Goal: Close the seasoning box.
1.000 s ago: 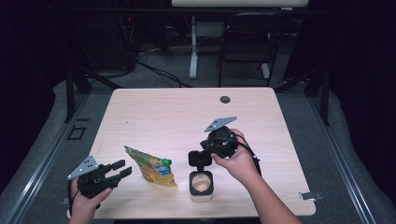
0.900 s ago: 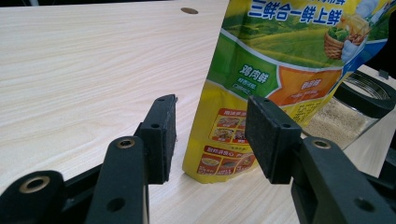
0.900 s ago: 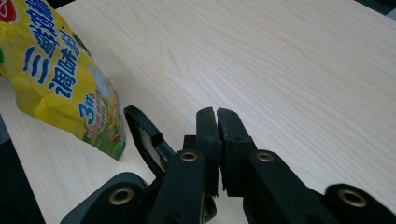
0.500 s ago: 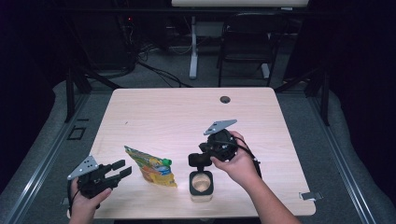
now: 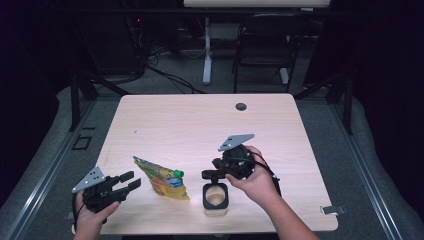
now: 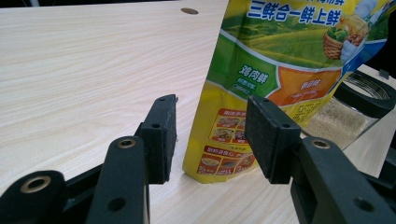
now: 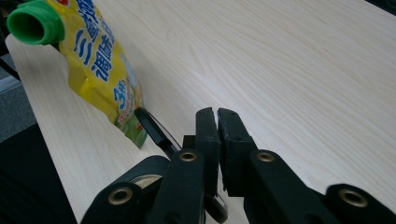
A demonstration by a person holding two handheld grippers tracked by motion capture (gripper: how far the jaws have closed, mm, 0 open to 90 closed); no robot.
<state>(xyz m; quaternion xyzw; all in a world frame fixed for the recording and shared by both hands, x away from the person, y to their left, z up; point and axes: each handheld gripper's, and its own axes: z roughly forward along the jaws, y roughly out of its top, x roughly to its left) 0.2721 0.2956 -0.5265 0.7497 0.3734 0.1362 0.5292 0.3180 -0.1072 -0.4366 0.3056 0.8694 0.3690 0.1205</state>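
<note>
Here, glossy yellow pouch [image 5: 162, 180]; round glass jar [image 5: 215, 199] beside.

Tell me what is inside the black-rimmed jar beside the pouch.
The jar holds a pale, sandy granular filling, seen through its open mouth and clear wall. The pouch covers part of it in the left gripper view, so the exact fill level is unclear.

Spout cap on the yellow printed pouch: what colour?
Green; the round plastic spout cap shows best in the right gripper view.

Yellow-green printed pouch [image 5: 162, 179] with green cap [image 7: 33, 24], black-rimmed jar [image 5: 215, 198], pale woodgrain table [image 5: 175, 120], seemingly beige grains.
</note>
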